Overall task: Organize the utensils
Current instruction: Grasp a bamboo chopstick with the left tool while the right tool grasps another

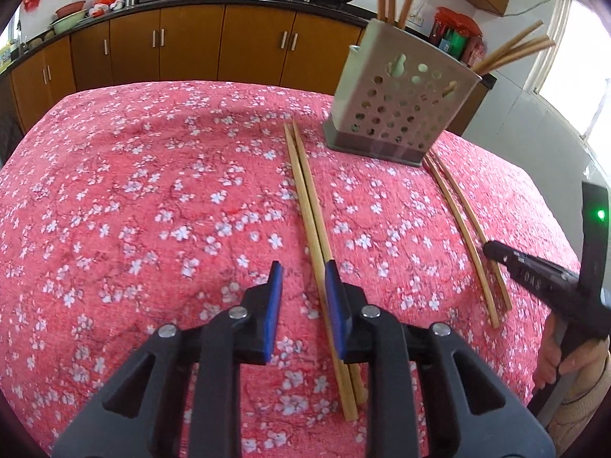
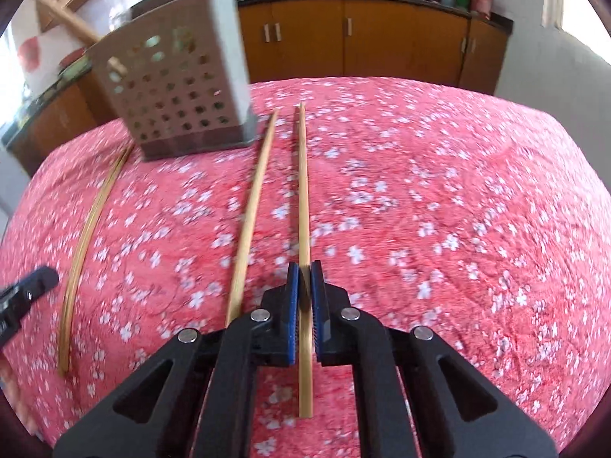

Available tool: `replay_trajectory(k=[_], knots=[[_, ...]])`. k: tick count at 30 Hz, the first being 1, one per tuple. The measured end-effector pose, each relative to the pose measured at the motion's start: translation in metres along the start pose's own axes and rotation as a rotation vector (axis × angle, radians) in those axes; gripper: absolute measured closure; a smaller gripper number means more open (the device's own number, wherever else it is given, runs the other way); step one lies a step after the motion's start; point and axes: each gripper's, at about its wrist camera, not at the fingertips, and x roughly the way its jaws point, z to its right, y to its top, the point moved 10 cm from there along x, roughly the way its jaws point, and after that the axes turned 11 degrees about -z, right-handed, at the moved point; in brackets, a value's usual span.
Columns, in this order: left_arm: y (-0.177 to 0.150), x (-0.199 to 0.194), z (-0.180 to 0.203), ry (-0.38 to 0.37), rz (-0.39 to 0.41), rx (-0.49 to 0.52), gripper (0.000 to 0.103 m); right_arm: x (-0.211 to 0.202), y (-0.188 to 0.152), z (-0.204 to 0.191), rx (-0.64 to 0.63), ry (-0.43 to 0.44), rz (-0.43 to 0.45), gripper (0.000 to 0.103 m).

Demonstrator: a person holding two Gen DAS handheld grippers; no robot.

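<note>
On the desk (image 1: 114,191) with its pink flowered cloth, the left hand-held gripper (image 1: 303,267) stands partly open around a pair of chopsticks (image 1: 311,213), which lies against its right pad, the left pad apart. The right hand-held gripper (image 2: 304,267) is clamped on a single chopstick (image 2: 303,191); its mate (image 2: 254,198) lies just beside, outside the jaws. The perforated holder (image 1: 397,114) stands beyond.
</note>
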Motion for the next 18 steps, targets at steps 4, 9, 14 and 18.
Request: replay_trajectory(k=[4, 9, 14, 18], knots=[[-0.001, 0.007, 0.007, 0.008, -0.018, 0.027, 0.084, 0.001, 0.001, 0.008, 0.005, -0.003, 0.004, 0.096], [-0.004, 0.015, 0.010, 0.037, -0.028, 0.055, 0.084, -0.001, 0.000, 0.015, 0.011, 0.000, 0.008, 0.096], [-0.005, 0.015, 0.009, 0.053, -0.029, 0.050, 0.084, -0.011, -0.011, 0.010, 0.002, 0.029, 0.008, 0.095], [-0.007, 0.019, 0.007, 0.097, -0.027, 0.067, 0.090, -0.016, -0.019, 0.008, -0.011, 0.035, 0.018, 0.095]])
